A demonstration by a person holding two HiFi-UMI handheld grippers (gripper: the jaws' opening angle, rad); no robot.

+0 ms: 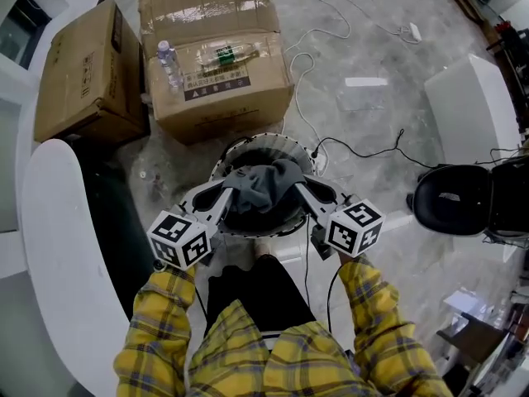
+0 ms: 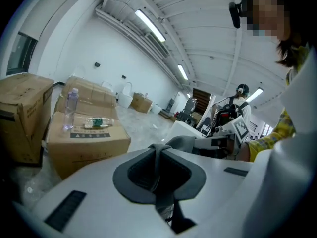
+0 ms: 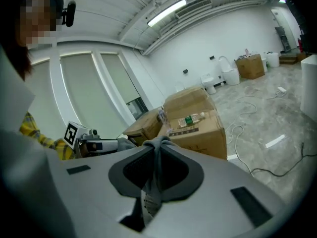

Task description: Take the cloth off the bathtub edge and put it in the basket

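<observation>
Over the basket, grey cloth hangs btwn L gripper and R gripper, both clamped on it.

We wear a yellow plaid shirt crossed with grey and blue, its left sleeve and right sleeve long, above black trousers. Our left gripper and right gripper are white-shelled with dark grey jaw linings. Each bears a marker cube printed in black-and-white squares, and a thin black cable trails by the right one.

a bottle stands on the larger cardboard box.
</observation>
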